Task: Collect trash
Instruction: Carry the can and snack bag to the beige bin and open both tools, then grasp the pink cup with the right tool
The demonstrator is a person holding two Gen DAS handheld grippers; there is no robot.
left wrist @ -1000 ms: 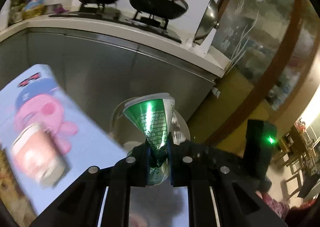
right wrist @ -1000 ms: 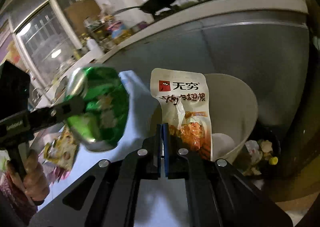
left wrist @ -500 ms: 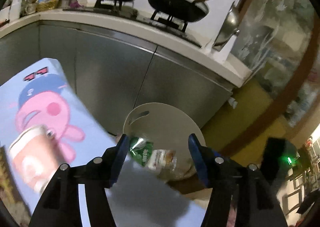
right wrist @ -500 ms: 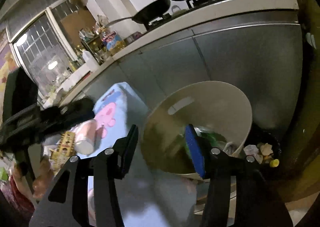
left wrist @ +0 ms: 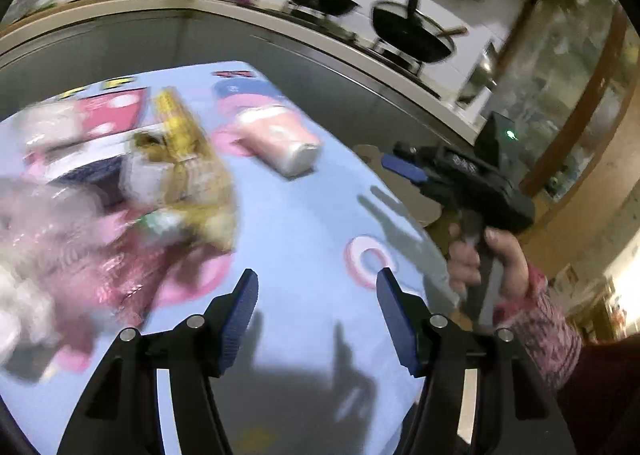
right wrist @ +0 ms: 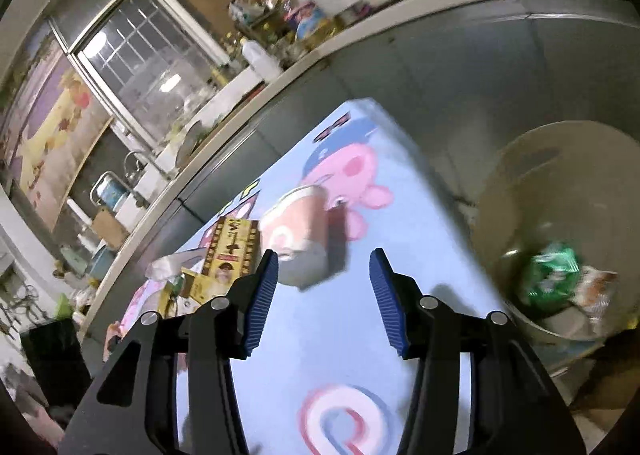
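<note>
I am holding both the left gripper (left wrist: pixel 316 311) and right gripper (right wrist: pixel 322 291) parted and empty, the pink cup (right wrist: pixel 296 231) lying on its side on the counter (right wrist: pixel 420 255) just beyond the right gripper, nearer to it, with the bin (right wrist: pixel 500 183) off to the cup's right.

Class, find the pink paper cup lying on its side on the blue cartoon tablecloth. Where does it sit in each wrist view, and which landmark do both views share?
Left wrist view: the pink paper cup lies upper centre, far beyond the open claw.
Right wrist view: the cup lies centre-left, just past the claw's left finger.
Shared landmark: the pink cartoon pig printed on the blue tablecloth, right beside the cup.
</note>
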